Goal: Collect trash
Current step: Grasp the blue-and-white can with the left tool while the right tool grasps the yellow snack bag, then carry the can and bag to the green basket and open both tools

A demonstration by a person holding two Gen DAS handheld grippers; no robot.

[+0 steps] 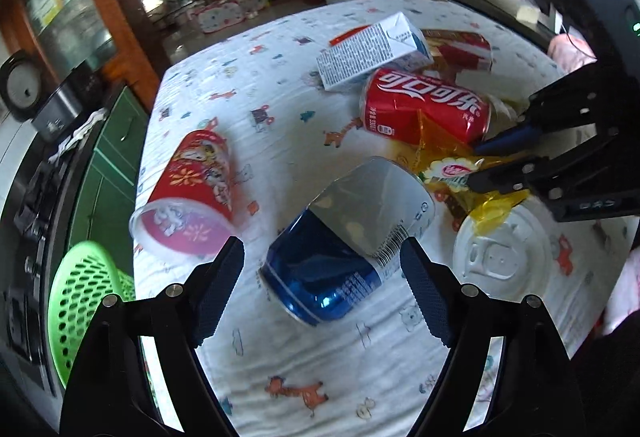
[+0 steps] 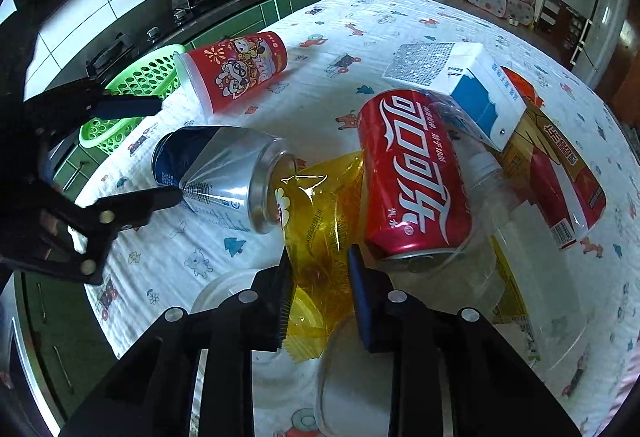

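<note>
On the white patterned tablecloth (image 1: 280,125) a blue and silver can (image 1: 348,237) lies on its side. My left gripper (image 1: 320,251) stands open astride it, with the pads apart from its sides; the right wrist view shows this gripper (image 2: 166,149) around the can (image 2: 224,177). My right gripper (image 2: 320,277) is shut on a crumpled yellow wrapper (image 2: 320,205), and from the left wrist view this gripper (image 1: 476,165) pinches the wrapper (image 1: 444,153). A red cola can (image 2: 412,177) lies just right of the wrapper.
A red paper cup (image 1: 192,189) lies on its side at the left. A white and blue carton (image 2: 456,85), a red and yellow packet (image 2: 560,177) and a clear bottle (image 2: 500,221) crowd around the cola can. A white lid (image 1: 504,253) lies near. A green basket (image 1: 84,301) stands beyond the table's edge.
</note>
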